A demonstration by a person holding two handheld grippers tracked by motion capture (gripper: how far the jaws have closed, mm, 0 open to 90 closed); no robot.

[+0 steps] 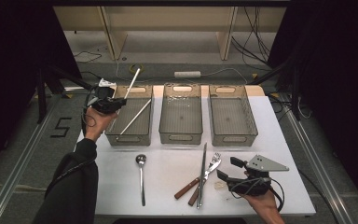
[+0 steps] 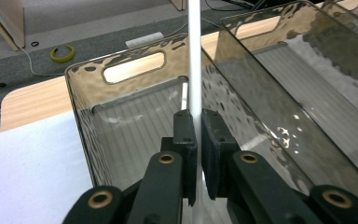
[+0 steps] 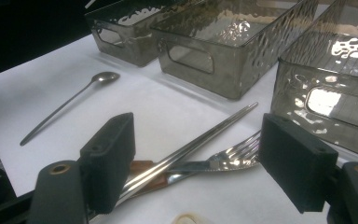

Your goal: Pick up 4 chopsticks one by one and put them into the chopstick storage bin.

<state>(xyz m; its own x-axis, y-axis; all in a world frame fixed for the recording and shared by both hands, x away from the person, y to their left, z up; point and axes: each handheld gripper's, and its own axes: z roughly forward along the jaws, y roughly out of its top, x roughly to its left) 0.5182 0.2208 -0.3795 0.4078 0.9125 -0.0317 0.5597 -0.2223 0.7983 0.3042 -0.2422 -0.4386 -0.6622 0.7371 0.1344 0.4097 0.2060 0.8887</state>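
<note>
White and slim, the plastic chopstick (image 2: 194, 56) is clenched between the pads of your left gripper (image 1: 109, 104), slanting up over the far end of the leftmost smoky clear plastic bin (image 1: 129, 138), where a second white chopstick (image 1: 136, 116) lies inside. On the white table (image 1: 168, 186) sit a long steel spoon (image 1: 141, 177), then steel chopsticks (image 1: 202, 175) across wooden-handled forks (image 1: 205, 175). Your right gripper (image 1: 226, 169) rests beside them, jaws wide apart, holding nothing.
</note>
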